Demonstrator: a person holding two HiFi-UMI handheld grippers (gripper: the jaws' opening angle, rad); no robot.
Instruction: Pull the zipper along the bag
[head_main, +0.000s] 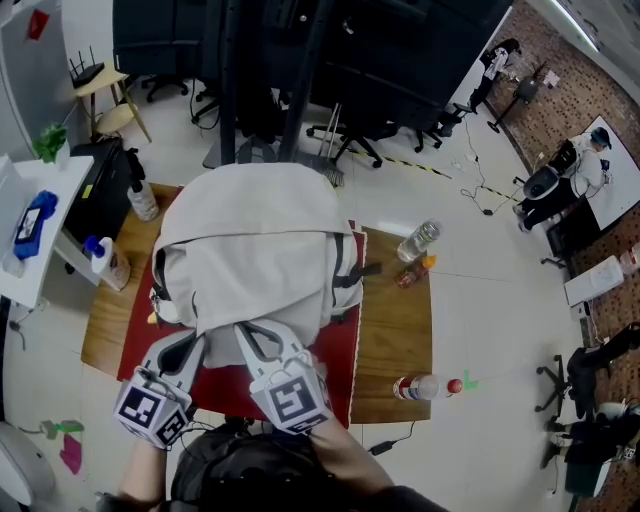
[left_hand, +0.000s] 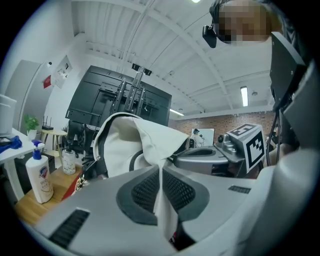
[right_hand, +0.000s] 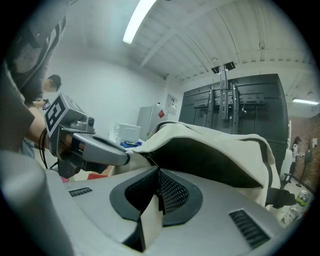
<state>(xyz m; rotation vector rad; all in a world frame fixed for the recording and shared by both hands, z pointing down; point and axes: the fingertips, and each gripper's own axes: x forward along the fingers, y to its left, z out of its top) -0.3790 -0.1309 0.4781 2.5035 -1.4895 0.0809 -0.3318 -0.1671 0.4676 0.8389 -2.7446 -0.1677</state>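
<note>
- Wood table (head_main: 395, 330) with a red mat (head_main: 338, 370) on it; both sit under the work
- Cream bag (head_main: 255, 250) lies on the mat, filling most of it, with its near end towards the person and both grippers at that end
- In the right gripper view the bag's mouth (right_hand: 210, 165) gapes dark, so most of the zip looks undone
- Left gripper (left_hand: 161, 170) has its jaws nearly together, pinching a fold (left_hand: 167, 215) of bag cloth that runs up between the pads; judged as the anchoring hold
- Right gripper (right_hand: 158, 174), just beside the left one, has its jaws narrow too, clamped on a cream strip (right_hand: 150, 220) with a thin dark edge against it, right where the corner of the mouth ends
- That strip may be the zip's pull tab or just the bag's edge; I cannot tell which, and the slider itself I cannot make out
- Step in hand, as I judge it: both grips are set at the near end and the pull is not yet done
- Next move calls for the left hold to keep the cloth taut while the right draws along the line of the mouth, not across it, so the cloth does not bunch
</note>
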